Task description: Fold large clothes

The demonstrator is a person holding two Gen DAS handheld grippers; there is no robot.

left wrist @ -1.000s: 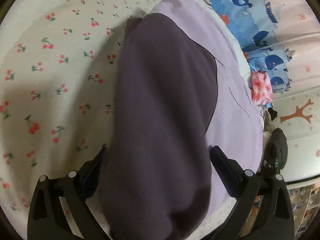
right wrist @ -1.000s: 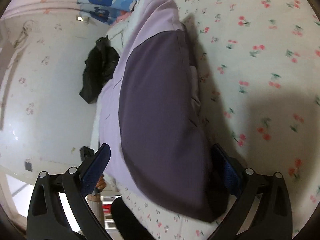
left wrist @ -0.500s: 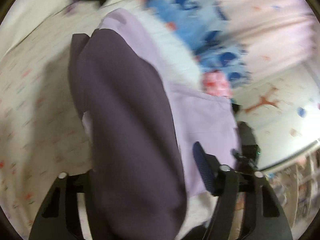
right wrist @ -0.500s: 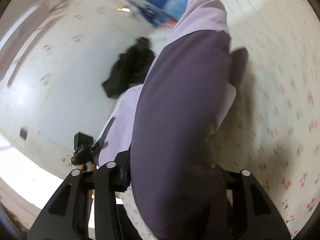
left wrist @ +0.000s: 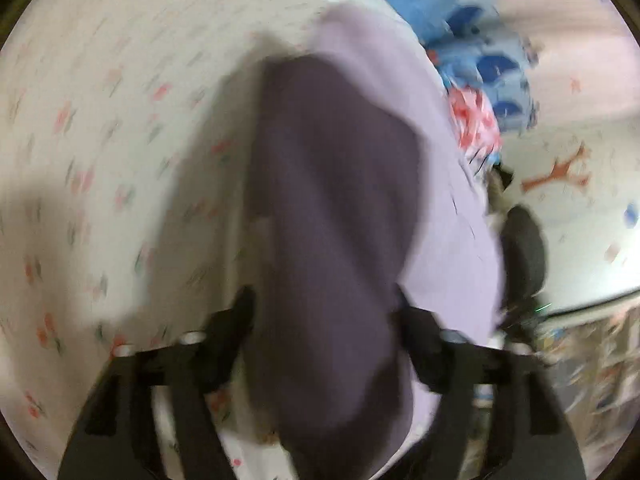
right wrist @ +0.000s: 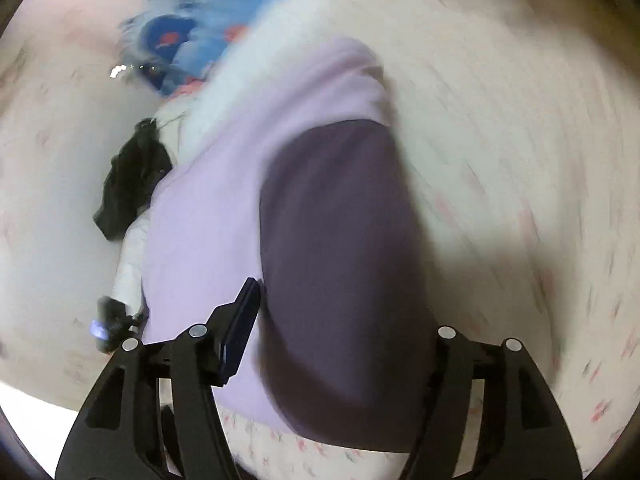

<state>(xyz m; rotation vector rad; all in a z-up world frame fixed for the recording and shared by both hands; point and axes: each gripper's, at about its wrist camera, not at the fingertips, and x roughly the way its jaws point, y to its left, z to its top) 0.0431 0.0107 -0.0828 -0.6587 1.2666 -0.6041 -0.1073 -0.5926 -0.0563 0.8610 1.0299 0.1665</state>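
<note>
A two-tone garment lies folded along the bed's edge, its dark purple panel [left wrist: 332, 200] over the lilac part [left wrist: 444, 220]. My left gripper [left wrist: 324, 312] straddles the near end of the dark panel; its jaws are opening and the cloth fills the gap from finger to finger. In the right wrist view the same dark panel [right wrist: 340, 220] sits between the jaws of my right gripper [right wrist: 344, 320], which are also opening. Lilac cloth [right wrist: 208, 220] shows in a gap beside the left pad [right wrist: 240, 320]; the right finger is hidden under the fabric. Both views are blurred.
The cherry-print bed sheet [left wrist: 120, 120] [right wrist: 500, 168] spreads beside the garment. Beyond it lie a blue whale-print cloth [left wrist: 472, 40] [right wrist: 192, 36] and a pink-red patterned bundle [left wrist: 476, 116]. A black item [left wrist: 524, 248] [right wrist: 128, 184] sits off the bed's edge, by a pale surface with an orange tree figure [left wrist: 560, 172].
Both grippers went from wide open to narrowed around the dark panel, then widened again. Both views swung sideways and blurred; in the right view more lilac cloth shows left of the dark panel.
</note>
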